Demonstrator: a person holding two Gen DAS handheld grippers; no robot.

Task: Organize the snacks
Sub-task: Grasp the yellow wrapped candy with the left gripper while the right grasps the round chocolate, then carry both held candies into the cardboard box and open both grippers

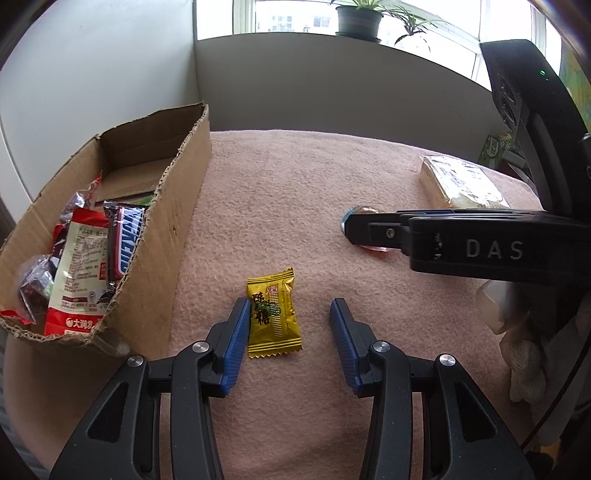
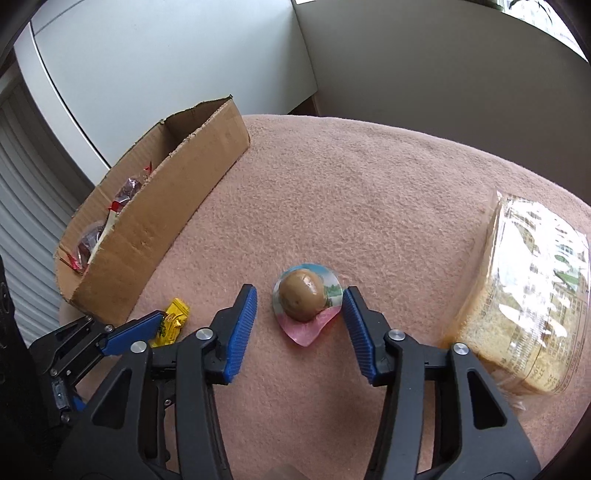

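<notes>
**Q:** Two grippers are showing; what am I seeing between each pair of jaws?

**A:** I am looking at the left gripper (image 1: pixel 290 314) standing partly open around the yellow candy packet (image 1: pixel 273 314), which is lying flat on the pink cloth (image 1: pixel 295 192); its left pad is sitting just beside the wrapper, the right pad standing clear. The right gripper (image 2: pixel 299 301) is straddling the sealed egg pack (image 2: pixel 303 299), jaws partly open; the right pad is reaching the pack's edge, though I cannot tell whether it is pressing.

**Q:** What is hidden or cut off?

**A:** In the left wrist view, the right gripper's body is covering most of the egg pack (image 1: pixel 360 212). The cardboard box (image 1: pixel 162 229) is hiding the lower parts of its snacks. The clear-wrapped bread pack (image 2: pixel 532 302) is running off the right wrist view's edge.

**Q:** What is each view alone giving me?

**A:** Only the left wrist view is showing the Snickers bar (image 1: pixel 125 243) in the box and the potted plant (image 1: pixel 360 20) on the sill.
</notes>
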